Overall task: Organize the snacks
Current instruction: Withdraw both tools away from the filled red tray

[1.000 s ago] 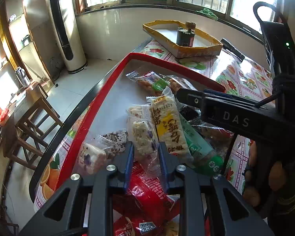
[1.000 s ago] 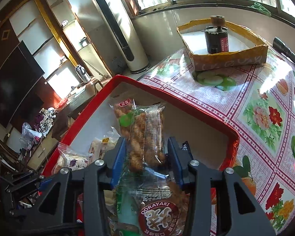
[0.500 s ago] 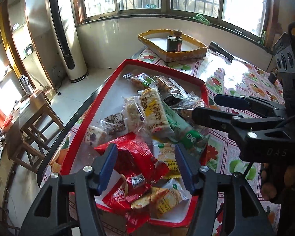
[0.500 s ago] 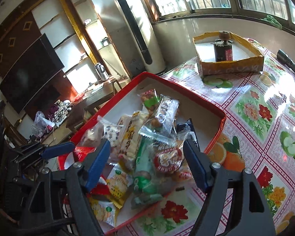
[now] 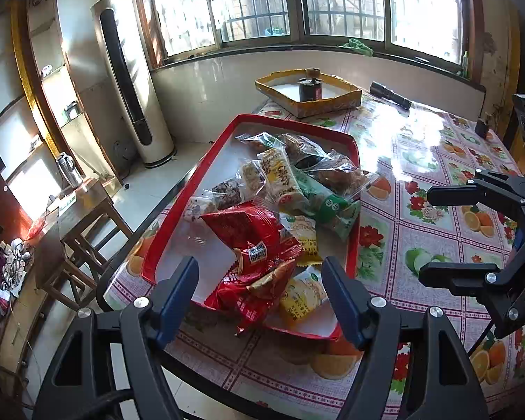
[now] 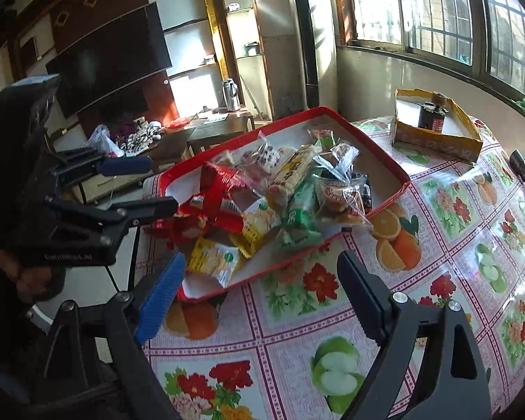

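- Snacks [image 5: 280, 206] heaped in a red tray [image 5: 178, 206] on the counter [image 5: 434, 161], near its left edge.
- Red packets [image 5: 252, 245] at the near end of the pile, spilling over the tray's near rim; yellow packets [image 5: 302, 294] just beside them.
- Green packet [image 5: 327, 206] and a long yellow bar [image 5: 280, 178] lying across the middle; clear-wrapped pieces at the far end.
- Left gripper [image 5: 259, 297] low before the tray's near end, jaws wide and opening, nothing between the pads, touching no packet.
- Right gripper [image 6: 259, 297] over the bare floral cloth beside the tray's near corner, jaws wide and opening, holding nothing.
- Each gripper seen from the other's camera: right one [image 5: 472, 231] at the right edge over the cloth, left one [image 6: 129, 189] at the tray's left side.
- Yellow box [image 5: 332, 105] with a dark can [image 5: 309, 89] inside, past the tray toward the window.
- Black flashlight [image 5: 390, 95] on the cloth, right of the box.
- Tall white appliance [image 5: 129, 80] on the floor beyond the counter; wooden table [image 5: 84, 203] to the left.
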`<move>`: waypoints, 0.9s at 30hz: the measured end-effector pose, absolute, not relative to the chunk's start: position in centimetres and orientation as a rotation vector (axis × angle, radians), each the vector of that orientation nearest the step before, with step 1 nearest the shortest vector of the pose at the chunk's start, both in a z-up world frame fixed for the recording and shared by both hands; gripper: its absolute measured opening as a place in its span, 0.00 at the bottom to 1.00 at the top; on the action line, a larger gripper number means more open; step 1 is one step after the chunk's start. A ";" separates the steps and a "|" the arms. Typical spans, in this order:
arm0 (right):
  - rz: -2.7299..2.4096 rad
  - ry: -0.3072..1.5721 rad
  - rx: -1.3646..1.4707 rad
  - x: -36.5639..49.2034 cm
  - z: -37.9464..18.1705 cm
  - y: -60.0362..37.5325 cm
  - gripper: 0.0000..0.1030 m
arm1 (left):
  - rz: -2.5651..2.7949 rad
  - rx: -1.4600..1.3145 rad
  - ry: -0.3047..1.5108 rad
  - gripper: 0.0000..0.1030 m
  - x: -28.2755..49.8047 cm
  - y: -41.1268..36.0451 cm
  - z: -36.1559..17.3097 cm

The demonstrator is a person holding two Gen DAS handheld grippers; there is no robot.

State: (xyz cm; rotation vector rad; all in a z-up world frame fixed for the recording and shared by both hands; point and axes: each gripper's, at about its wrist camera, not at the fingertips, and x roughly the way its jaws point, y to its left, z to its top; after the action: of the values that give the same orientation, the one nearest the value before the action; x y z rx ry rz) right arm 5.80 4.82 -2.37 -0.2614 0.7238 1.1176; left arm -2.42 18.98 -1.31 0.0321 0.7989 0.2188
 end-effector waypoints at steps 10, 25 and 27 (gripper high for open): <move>1.167 0.630 -0.358 2.4 -2.4 3.5 0.90 | 0.223 0.063 0.808 0.75 -5.8 17.8 -2.5; 1.214 0.671 -0.424 0.4 -4.5 3.4 0.91 | 0.126 0.053 0.864 0.75 -7.8 16.2 -4.3; 1.212 0.677 -0.438 0.3 -4.8 3.7 0.91 | 0.117 0.049 0.866 0.75 -7.8 16.3 -4.3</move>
State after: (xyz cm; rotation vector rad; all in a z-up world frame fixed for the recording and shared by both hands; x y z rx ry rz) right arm 0.28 3.73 -4.76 -0.4385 0.6771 1.2124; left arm -7.84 16.34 -4.30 0.0492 0.8658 0.1165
